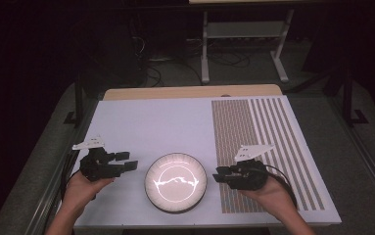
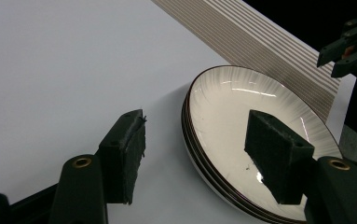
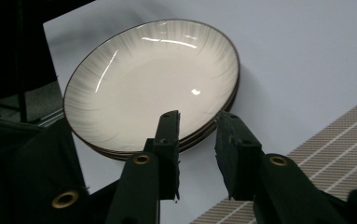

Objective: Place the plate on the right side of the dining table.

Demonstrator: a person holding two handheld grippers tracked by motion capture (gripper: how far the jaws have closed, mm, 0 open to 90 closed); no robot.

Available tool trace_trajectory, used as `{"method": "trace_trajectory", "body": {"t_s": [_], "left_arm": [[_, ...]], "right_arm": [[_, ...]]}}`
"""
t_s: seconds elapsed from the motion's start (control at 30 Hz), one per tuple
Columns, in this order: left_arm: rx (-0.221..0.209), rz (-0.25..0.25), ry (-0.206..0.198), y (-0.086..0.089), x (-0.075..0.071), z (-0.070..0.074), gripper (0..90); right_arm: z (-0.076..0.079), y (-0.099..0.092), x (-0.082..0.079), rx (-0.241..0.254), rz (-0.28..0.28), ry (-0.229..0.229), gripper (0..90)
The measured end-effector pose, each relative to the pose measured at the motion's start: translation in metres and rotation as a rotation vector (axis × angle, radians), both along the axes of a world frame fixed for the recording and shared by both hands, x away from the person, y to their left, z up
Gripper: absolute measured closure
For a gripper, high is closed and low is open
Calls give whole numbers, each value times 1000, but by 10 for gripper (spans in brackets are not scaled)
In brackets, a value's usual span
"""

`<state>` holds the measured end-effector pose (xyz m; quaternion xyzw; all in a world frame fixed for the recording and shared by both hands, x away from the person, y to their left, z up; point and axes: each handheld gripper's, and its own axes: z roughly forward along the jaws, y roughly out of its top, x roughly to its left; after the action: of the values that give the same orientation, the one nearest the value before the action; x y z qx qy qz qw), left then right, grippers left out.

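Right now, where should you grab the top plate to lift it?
Probably by its rim. The top plate sits on a stack, and its dark-edged lip stands out over the ones below. The right gripper is open and already faces the near edge, so coming in from that side, one jaw over the lip and one under, looks easiest. The shallow glossy middle gives nothing to pinch.

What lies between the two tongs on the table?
A stack of plates, seen in the high view, sits between the left tongs and right tongs; neither touches it.
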<state>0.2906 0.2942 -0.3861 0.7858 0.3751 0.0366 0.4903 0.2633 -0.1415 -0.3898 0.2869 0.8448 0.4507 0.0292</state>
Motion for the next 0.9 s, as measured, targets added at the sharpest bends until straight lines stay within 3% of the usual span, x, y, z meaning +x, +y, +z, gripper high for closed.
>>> {"method": "trace_trajectory", "body": {"t_s": [0.23, 0.47, 0.8, 0.9], "left_arm": [[-10, 2, -2, -2, -1, 0, 422], [1, 7, -6, -5, -2, 0, 422], [3, 14, 46, -7, 0, -1, 408], [4, 19, 45, -7, 0, -1, 404]], "right_arm": [[-3, 18, -6, -38, 43, 67, 891], [-9, 28, -9, -64, 49, 101, 892], [-21, 39, -11, -103, 68, 117, 892], [-21, 39, -10, -99, 70, 121, 892]]}}
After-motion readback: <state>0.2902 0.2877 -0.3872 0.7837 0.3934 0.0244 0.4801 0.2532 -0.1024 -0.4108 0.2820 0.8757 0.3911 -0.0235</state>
